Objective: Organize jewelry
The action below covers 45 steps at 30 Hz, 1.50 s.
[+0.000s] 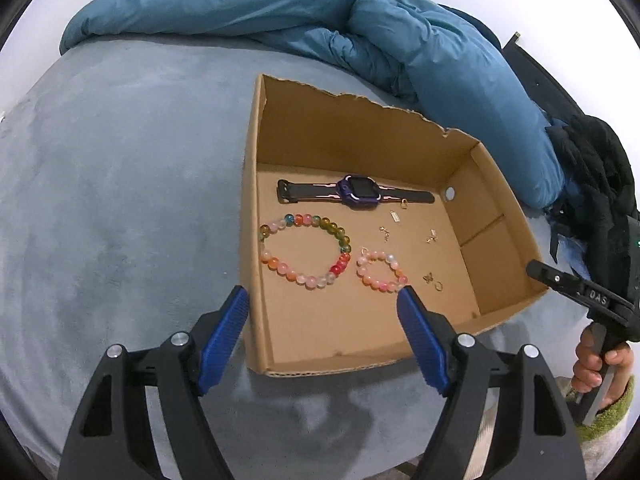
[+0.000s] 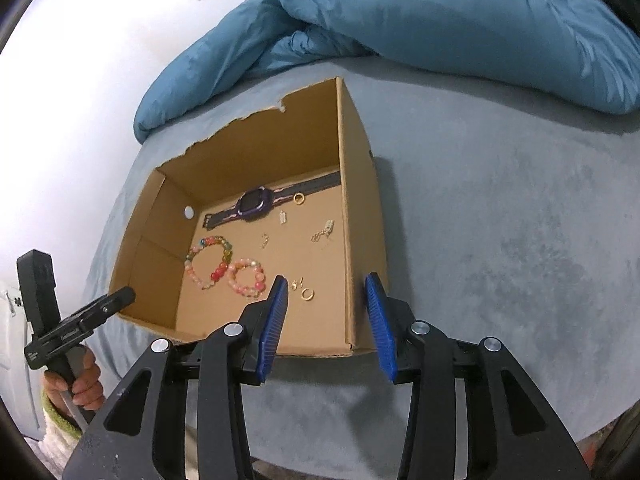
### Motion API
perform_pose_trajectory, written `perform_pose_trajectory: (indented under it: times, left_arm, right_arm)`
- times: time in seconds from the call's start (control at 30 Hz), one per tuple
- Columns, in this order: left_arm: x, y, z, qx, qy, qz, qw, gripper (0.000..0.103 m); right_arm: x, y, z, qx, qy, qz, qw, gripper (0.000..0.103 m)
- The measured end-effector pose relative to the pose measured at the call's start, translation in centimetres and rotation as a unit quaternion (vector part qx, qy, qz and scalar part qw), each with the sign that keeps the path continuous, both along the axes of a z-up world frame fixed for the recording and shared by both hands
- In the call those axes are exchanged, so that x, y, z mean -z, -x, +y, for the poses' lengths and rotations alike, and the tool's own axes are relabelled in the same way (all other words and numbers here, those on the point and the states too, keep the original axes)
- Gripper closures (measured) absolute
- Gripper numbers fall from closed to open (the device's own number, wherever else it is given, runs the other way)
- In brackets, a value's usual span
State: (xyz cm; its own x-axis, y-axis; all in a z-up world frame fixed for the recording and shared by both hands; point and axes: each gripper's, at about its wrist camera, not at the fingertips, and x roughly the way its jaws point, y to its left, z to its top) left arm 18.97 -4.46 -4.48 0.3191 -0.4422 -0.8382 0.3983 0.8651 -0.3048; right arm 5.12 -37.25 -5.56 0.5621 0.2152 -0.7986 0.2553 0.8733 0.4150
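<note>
The left claw is wide open and holds nothing. The right claw is open too, less wide, and empty.

The small pink bracelet lies on the floor of the cardboard box, just past the left claw's right finger. The bigger, many-colored bracelet sits ahead, between the fingers. The purple watch lies farther ahead, by the back wall.

The beads look light, hard and slippery (they may roll), so pinch across the string. Tiny gold bits like the ring lie just ahead of the right claw and look hard to grab.
</note>
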Motion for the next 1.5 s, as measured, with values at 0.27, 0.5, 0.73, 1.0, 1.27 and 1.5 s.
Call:
perform_pose_trajectory:
  times: [0.27,0.5,0.73,1.0,1.27,1.5]
  left_arm:
    - [-0.1,0.0,0.2,-0.005,-0.003,-0.007,1.0,0.029]
    - [-0.4,2.0,0.4,0.002,-0.004,-0.008,1.0,0.029]
    - [-0.7,4.6,0.5,0.009,0.006,0.001,0.9999,0.029]
    - [-1.0,5.5,1.1,0.009,0.005,-0.008,0.9999,0.027]
    - [-4.2,7.8,3.2,-0.048,-0.019,-0.083,0.9952,0.017]
    - [-6.5,10.2,3.7,-0.083,-0.053,-0.13,0.9866,0.006]
  right_arm:
    - [0.0,1.4,0.9,-0.003,-0.007,0.004,1.0,0.063]
    - [-0.2,2.1,0.9,-0.003,-0.007,0.01,1.0,0.063]
    - [-0.3,2.0,0.6,0.011,-0.005,0.012,1.0,0.063]
    - [-0.4,2.1,0.8,0.036,0.005,-0.014,0.999,0.057]
    - [-2.6,6.2,0.9,0.082,0.046,-0.067,0.993,0.04]
    - [-4.9,8.7,1.9,0.104,0.097,-0.096,0.985,0.022]
